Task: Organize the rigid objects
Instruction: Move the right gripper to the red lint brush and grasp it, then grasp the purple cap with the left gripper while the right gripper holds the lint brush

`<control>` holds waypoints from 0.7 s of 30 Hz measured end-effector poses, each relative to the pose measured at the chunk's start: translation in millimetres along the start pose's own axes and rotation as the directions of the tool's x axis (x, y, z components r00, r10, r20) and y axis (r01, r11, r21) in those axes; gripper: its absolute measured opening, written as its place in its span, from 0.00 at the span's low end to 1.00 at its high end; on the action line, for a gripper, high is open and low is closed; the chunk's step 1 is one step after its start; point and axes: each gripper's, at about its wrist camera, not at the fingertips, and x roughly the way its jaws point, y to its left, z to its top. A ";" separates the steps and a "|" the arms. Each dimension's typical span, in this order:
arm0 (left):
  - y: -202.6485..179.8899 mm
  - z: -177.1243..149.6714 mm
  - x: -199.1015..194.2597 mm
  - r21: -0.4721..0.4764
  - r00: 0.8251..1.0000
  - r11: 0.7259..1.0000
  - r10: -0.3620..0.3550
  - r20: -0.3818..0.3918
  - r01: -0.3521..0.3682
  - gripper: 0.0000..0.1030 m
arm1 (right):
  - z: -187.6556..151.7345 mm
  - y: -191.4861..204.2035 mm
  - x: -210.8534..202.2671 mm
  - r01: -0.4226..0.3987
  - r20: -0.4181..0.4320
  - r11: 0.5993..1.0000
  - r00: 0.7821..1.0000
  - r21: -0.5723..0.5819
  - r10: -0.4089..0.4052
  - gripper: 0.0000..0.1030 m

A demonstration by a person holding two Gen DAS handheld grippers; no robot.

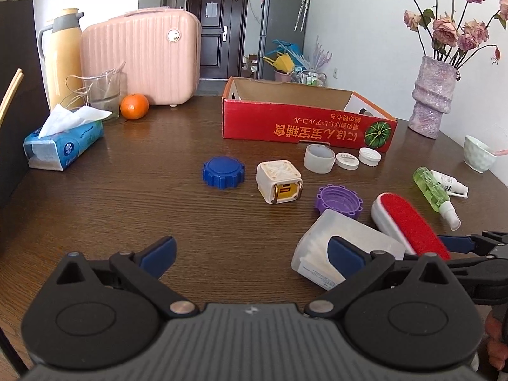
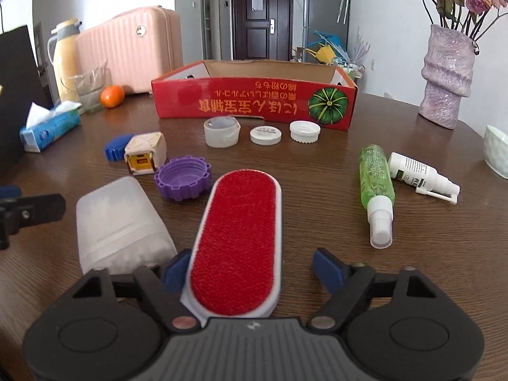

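Note:
A red-faced lint brush (image 2: 236, 238) with a white rim lies lengthwise on the wooden table (image 2: 317, 184), its near end between the jaws of my right gripper (image 2: 254, 270). The left pad (image 2: 176, 270) rests against the brush's side; the right pad (image 2: 328, 271) stands apart from it, so the gripper is open. My left gripper (image 1: 252, 254) is wide open over bare table with nothing between its fingers. Its right finger (image 1: 346, 254) overlaps a frosted cotton-swab box (image 1: 346, 228). The red cardboard box (image 2: 254, 101) stands open-topped at the back.
Loose on the table are a blue cap (image 1: 223, 172), a cream cube (image 1: 279, 182), a purple cap (image 1: 339, 198), several white lids (image 2: 265, 135), a green spray bottle (image 2: 376, 187) and a white one (image 2: 419, 174). A tissue pack (image 1: 63, 146), orange (image 1: 134, 106), vase (image 1: 431, 98) and bowl (image 1: 477, 154) ring the edges.

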 end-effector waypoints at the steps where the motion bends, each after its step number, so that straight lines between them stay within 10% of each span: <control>1: 0.5 -0.1 1.3 -0.002 1.000 1.000 0.000 -0.005 0.000 1.00 | -0.5 -0.3 -0.4 0.001 0.005 1.000 1.000 0.005 -0.001 0.54; 21: -7.7 9.6 -10.4 0.010 0.999 0.999 0.040 0.017 -0.040 1.00 | -0.9 -9.8 -24.2 -0.043 0.155 0.996 0.987 0.072 0.032 0.53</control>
